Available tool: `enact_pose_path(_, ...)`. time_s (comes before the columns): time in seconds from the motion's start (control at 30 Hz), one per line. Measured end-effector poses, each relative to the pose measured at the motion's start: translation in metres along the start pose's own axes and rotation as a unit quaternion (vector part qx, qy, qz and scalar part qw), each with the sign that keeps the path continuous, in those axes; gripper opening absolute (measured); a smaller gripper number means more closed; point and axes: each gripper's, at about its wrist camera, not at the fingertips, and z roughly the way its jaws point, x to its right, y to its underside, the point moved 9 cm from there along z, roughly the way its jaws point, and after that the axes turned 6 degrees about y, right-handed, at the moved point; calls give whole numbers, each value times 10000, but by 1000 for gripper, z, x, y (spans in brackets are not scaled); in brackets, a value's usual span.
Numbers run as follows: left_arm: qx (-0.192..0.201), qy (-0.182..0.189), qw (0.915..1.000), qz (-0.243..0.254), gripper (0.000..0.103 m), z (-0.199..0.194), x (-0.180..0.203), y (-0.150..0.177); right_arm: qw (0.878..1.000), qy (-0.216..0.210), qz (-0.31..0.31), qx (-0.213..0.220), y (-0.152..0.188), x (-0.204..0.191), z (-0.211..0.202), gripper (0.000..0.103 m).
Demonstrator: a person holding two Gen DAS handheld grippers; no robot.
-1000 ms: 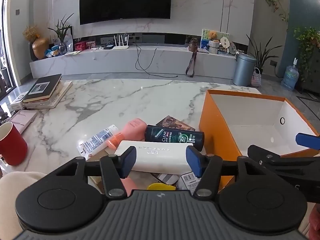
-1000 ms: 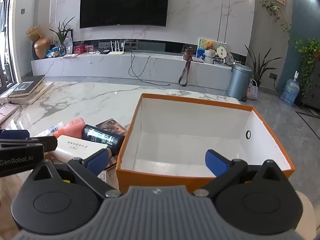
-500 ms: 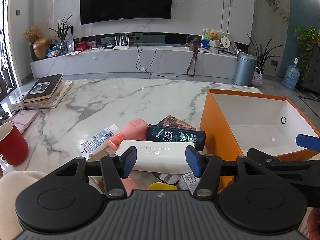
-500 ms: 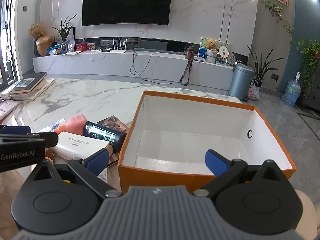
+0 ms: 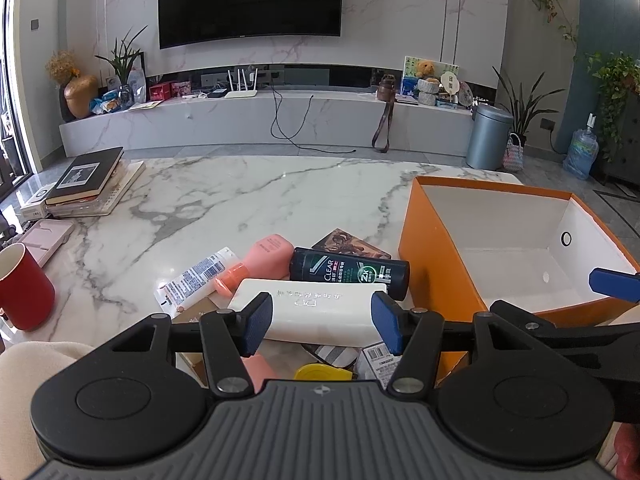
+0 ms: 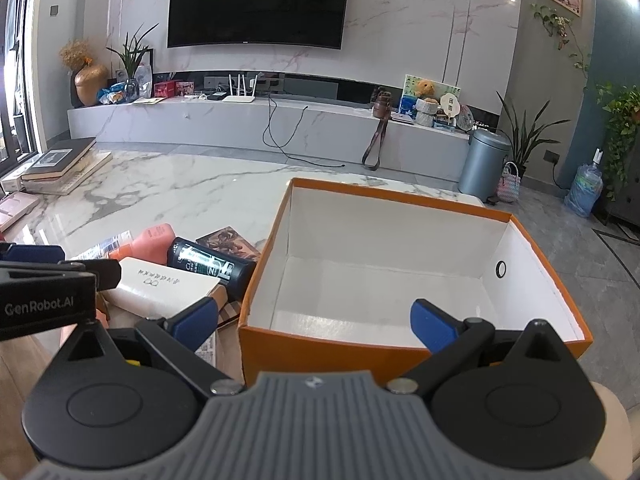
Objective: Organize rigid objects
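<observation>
Left tool (image 5: 322, 320) is released, jaws straddling the white box (image 5: 320, 314) lying on the tabletop (image 5: 240, 208) beside the orange bin (image 5: 436, 280). Lower squarely, clamp its long sides (avoid the bottle (image 5: 350, 274) behind). Right tool (image 6: 316, 318) waits released above the bin.

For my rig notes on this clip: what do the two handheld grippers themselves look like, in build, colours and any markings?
Both match: a ribbed grey body with a small emblem, two round black discs, and black linkage arms with silver pivot bolts that carry the blue-padded fingers. That holds for the left gripper and the right gripper. In the right wrist view the left gripper's side reads "GenRobot.AI" in pale lettering. No cables show. A cream sleeve sits at the lower left.
</observation>
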Motion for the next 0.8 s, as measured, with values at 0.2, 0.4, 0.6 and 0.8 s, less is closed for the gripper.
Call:
enact_pose_path(0.2,-4,-4,10000,-4,67,0,0,0,10000,9,-20,-3,0,0,0,101)
enact_pose_path(0.4,-4,-2,10000,-2,67,0,0,0,10000,6,-57,-7,0,-1,1,101)
enact_pose_path(0.6,-3,-4,10000,-3,67,0,0,1,10000,14,-66,-10,1,-1,1,101)
enact_pose_path(0.8,-132,41,9999,27,67,3,-1,3,10000,-20,-55,-10,1,-1,1,101)
